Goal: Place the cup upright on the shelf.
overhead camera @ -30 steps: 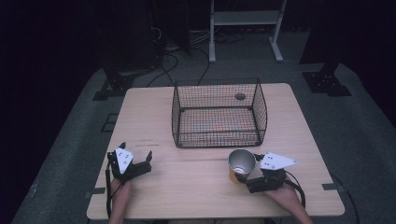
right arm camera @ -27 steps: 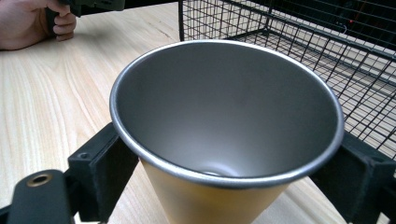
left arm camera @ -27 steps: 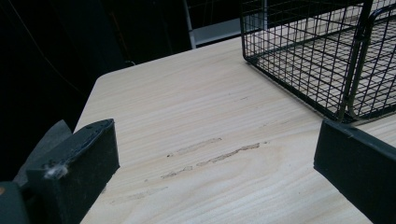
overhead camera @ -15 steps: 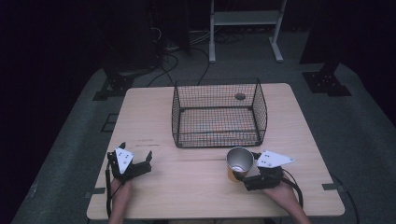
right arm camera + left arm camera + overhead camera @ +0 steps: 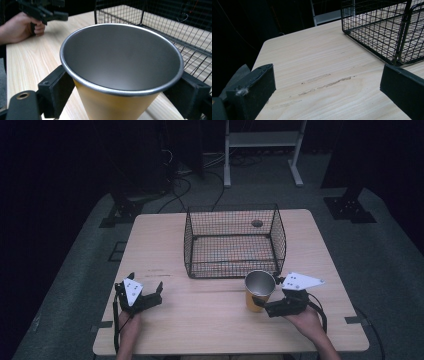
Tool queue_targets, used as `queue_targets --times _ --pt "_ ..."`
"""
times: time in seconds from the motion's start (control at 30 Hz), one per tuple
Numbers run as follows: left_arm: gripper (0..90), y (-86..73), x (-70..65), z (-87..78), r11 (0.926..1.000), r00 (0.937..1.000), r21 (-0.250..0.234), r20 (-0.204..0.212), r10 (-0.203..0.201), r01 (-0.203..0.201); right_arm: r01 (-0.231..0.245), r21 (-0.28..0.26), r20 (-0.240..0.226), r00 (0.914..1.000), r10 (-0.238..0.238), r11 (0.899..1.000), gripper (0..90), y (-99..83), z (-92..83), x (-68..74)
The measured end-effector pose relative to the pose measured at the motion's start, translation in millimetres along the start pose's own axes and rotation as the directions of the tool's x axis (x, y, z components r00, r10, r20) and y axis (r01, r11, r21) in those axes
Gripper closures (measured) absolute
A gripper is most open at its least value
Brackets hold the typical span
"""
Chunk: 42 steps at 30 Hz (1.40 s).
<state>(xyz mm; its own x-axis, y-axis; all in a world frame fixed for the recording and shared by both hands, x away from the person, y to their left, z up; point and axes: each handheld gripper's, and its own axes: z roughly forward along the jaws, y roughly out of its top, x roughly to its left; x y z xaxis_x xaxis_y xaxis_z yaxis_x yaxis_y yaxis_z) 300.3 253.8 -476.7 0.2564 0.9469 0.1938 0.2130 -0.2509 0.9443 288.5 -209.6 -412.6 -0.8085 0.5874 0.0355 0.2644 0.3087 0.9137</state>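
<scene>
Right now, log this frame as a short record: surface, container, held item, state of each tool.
surface: light wooden table
container: black wire basket, upright at the table's middle-far side, nothing seen inside
held item: yellow cup with a metal interior, upright, just in front of the basket's near right corner
right tool: jaws closed on the cup's sides below the rim
left tool: jaws open, holding nothing, low over the near left table

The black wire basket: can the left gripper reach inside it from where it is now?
Probably yes. The left gripper sits open on the wooden table, with bare wood between it and the black wire basket, whose top is open. It would need lifting over the wall.
</scene>
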Motion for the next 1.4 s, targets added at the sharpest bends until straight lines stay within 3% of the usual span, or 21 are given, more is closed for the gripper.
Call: queue_targets --times 0.33,0.77,1.0,1.4 --pt "0.0 0.0 0.1 0.1 1.0000 1.0000 0.000 0.000 -0.002 0.002 -0.023 -0.010 -0.023 0.9995 0.023 1.000 13.3 32.1 -6.4 -11.4" --pt "0.0 -0.1 0.1 0.0 1.0000 1.0000 0.000 0.000 -0.003 0.003 0.014 -0.026 -0.004 0.9999 -0.014 1.000 13.3 79.3 -12.7 -20.8" --pt "0.0 -0.1 0.1 0.2 1.0000 1.0000 0.001 0.001 -0.008 0.008 0.016 -0.029 0.009 0.9998 -0.016 0.999 13.3 97.4 -8.9 -30.7" --pt "0.0 0.0 0.5 0.2 1.0000 0.9999 -0.001 0.002 -0.010 0.010 0.046 0.014 0.006 0.9989 -0.046 0.999 13.4 118.4 12.4 -43.3"
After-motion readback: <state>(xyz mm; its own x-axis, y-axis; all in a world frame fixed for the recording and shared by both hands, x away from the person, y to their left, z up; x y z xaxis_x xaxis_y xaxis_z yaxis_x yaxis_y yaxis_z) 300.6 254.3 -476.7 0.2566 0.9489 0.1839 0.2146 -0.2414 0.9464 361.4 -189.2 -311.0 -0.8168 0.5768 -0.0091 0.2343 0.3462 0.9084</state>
